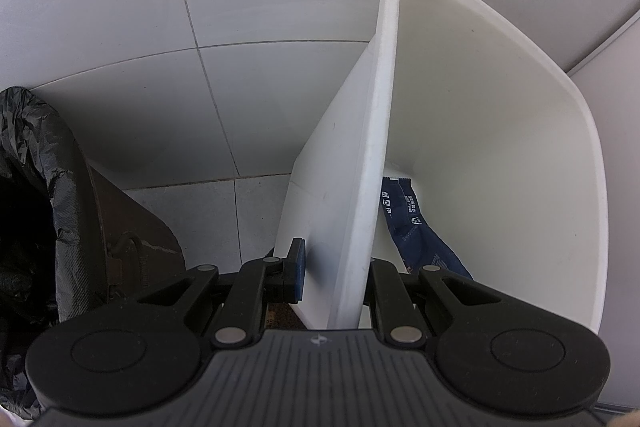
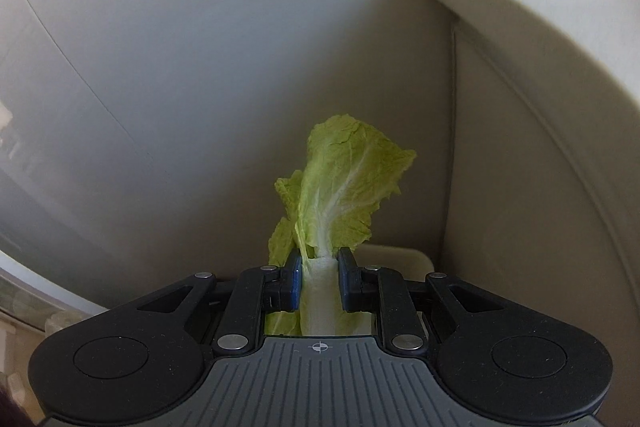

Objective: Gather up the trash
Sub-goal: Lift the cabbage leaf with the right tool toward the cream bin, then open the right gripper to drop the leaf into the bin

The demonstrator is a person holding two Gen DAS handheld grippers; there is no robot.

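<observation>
In the left wrist view my left gripper [image 1: 334,267] is shut on the near wall of a white plastic bin [image 1: 500,115]; one finger is outside the wall, the other inside. A dark blue snack wrapper [image 1: 416,227] lies at the bottom of that bin. In the right wrist view my right gripper [image 2: 319,277] is shut on the pale stalk of a green cabbage leaf [image 2: 344,183], which sticks up and forward beyond the fingertips. The leaf hangs in front of a white wall and a white cabinet corner.
A dark bin lined with a crumpled grey bag [image 1: 44,187] stands at the left of the white bin on a light tiled floor [image 1: 168,107]. A white rounded cabinet edge [image 2: 540,27] fills the right of the right wrist view.
</observation>
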